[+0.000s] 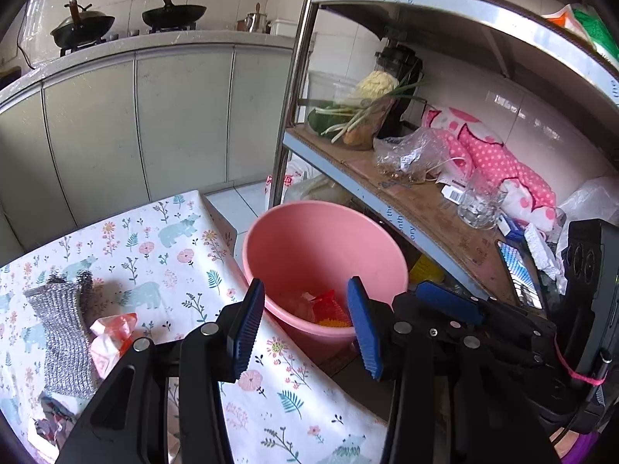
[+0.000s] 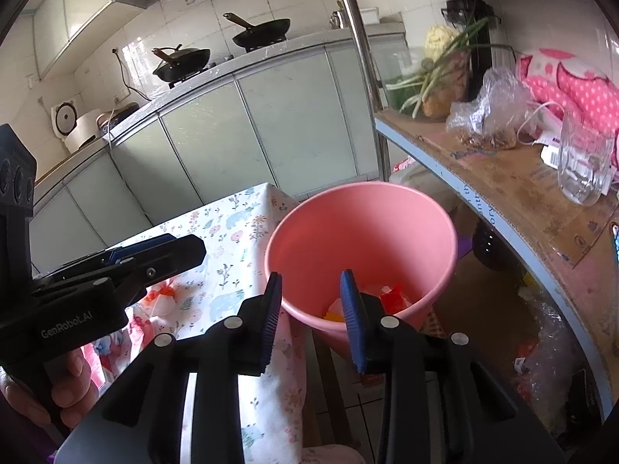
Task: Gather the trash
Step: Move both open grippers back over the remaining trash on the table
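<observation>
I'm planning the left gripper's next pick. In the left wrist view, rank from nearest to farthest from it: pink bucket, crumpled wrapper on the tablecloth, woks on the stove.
1. Pink bucket, just ahead past the left gripper, and crumpled wrapper, beside its left finger: too close to call.
2. Woks, far back on the counter.

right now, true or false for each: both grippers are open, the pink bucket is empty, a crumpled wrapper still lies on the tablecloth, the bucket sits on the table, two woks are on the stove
1. Both grippers are open. True: the left gripper and right gripper both stand open, holding nothing.
2. The pink bucket is empty. False: red and yellow trash lies at its bottom.
3. A crumpled wrapper lies on the tablecloth. True: it sits beside the grey scouring cloth.
4. The bucket sits on the table. False: it stands off the table's edge, lower down, next to the shelf rack.
5. Two woks are on the stove. True: one wok and another.
</observation>
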The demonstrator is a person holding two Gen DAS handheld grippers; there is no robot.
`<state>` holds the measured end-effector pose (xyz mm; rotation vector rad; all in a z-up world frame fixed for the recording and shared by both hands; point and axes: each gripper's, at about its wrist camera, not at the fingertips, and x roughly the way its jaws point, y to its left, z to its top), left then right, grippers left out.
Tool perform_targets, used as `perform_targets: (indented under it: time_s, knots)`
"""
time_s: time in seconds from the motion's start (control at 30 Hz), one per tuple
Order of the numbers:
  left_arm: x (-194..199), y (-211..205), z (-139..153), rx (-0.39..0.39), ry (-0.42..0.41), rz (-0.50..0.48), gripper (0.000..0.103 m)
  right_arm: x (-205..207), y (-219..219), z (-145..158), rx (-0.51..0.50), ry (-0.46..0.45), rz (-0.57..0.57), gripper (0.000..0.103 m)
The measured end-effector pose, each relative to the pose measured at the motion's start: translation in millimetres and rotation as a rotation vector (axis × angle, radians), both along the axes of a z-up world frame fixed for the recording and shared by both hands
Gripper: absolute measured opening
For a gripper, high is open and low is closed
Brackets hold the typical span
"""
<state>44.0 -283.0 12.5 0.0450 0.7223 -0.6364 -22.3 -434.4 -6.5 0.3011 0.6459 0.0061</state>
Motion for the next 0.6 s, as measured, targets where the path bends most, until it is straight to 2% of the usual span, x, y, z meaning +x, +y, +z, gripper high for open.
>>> perform_targets:
  time_s: [0.3,0.6]
  knots:
    - [-22,19,14,-0.022,-0.028,0.006,0.044,-13,26,16,-0.033,-0.027,0.047,0.033]
    - [-44,56,11,-0.03,-0.012,0.042,0.045,-22,63,18,-0.053,-0.028,0.136,0.033]
